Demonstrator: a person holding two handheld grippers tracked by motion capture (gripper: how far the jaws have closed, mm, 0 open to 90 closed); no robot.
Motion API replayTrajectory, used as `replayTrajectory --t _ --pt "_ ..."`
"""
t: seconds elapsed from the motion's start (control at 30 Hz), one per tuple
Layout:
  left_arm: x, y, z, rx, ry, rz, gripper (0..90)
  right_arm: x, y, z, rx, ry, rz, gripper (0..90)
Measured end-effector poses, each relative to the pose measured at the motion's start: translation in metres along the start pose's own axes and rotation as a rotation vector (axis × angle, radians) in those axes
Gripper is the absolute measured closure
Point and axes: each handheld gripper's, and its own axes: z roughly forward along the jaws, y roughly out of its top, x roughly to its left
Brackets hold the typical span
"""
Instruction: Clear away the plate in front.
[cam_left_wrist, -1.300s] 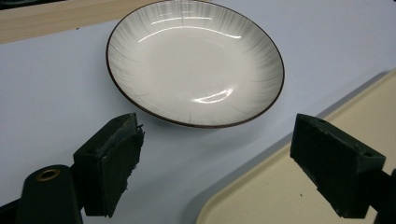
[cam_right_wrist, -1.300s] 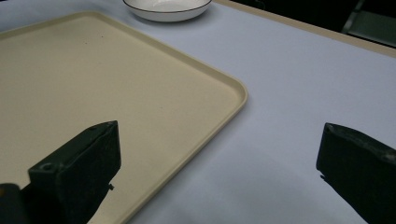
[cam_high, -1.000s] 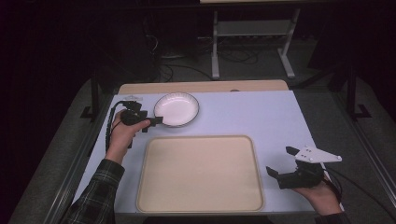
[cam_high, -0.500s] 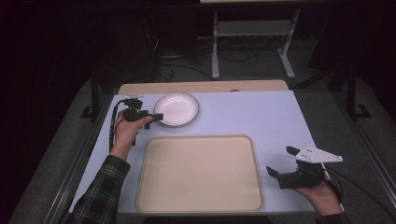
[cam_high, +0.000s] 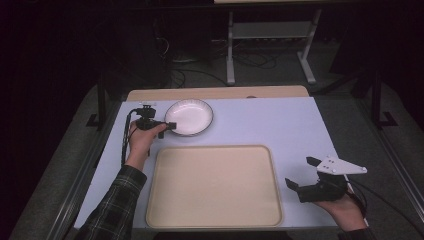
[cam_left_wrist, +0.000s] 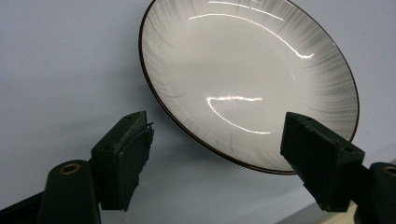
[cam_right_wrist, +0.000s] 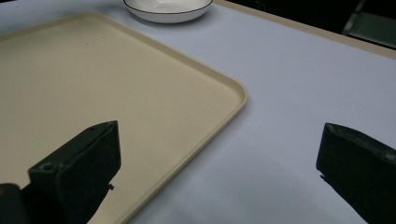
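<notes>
My two pairs of jaws work at a pale table, one by a white plate, one by a beige tray.

My left gripper sits at the far left of the table with its jaws spread wide and holding nothing; in the left gripper view the near rim of the white plate lies between them, and I cannot tell whether they touch it. The plate rests on the table just beyond the tray's far left corner. My right gripper hovers at the near right, jaws wide apart and holding nothing, just beside the right edge of the beige tray; in the right gripper view the tray's corner lies between them.
</notes>
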Motion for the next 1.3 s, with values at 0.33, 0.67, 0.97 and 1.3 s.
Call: replayTrajectory --t 0.33,0.67,0.97,1.3 --pt "0.001 -0.003 0.013 0.022 0.006 -0.048 28.6 0.0 0.0 0.001 -0.001 0.003 -0.002 0.0" --pt "-0.003 -0.004 0.024 0.037 0.004 -0.098 32.6 0.0 0.0 0.001 -0.002 0.005 0.0 0.0" --pt "-0.003 -0.004 0.028 0.035 0.008 -0.139 38.5 -0.001 0.0 0.0 -0.003 0.005 0.001 0.0" --pt "0.002 -0.005 0.026 0.042 0.004 -0.176 53.4 0.0 0.0 0.001 -0.002 0.006 -0.001 0.0"
